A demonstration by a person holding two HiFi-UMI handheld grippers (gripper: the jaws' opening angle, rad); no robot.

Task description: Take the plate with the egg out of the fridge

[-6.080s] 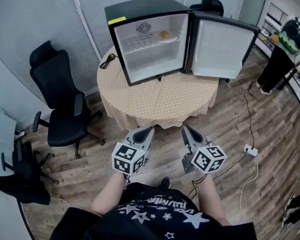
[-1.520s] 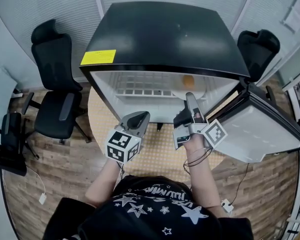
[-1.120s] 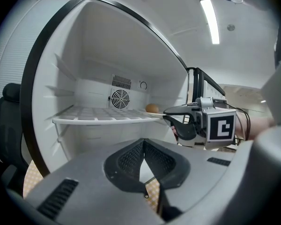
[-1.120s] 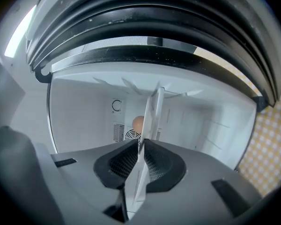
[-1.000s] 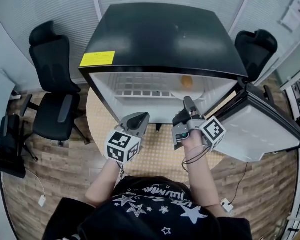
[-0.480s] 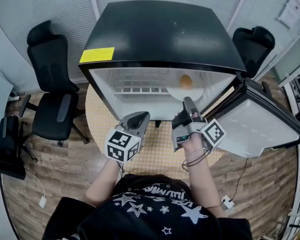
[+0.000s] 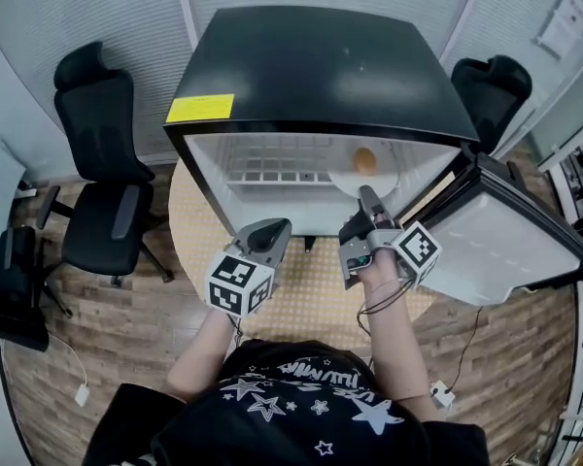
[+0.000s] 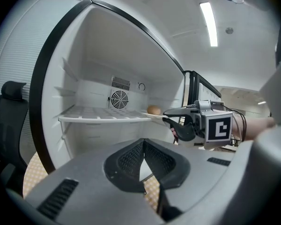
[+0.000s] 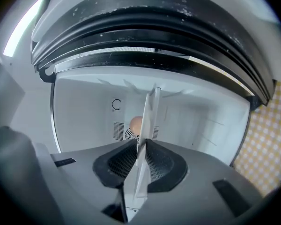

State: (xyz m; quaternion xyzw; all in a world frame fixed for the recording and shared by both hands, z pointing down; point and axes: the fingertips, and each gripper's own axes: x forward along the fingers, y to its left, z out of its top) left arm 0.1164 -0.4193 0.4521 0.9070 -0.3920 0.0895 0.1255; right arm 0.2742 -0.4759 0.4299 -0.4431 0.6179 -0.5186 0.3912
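Head view looks down; gripper views face the fridge.

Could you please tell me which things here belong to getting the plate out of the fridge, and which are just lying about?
For the job:
- fridge, with its open door
- plate on the upper shelf
- egg on the plate

Just lying about:
- black office chair at the left
- second chair at the right
- power strip on the floor

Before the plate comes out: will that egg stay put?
The egg lies loose and round on the plate, so it probably rolls with any tilt. The plate looks thin and nearly flat, likely little rim to stop it.
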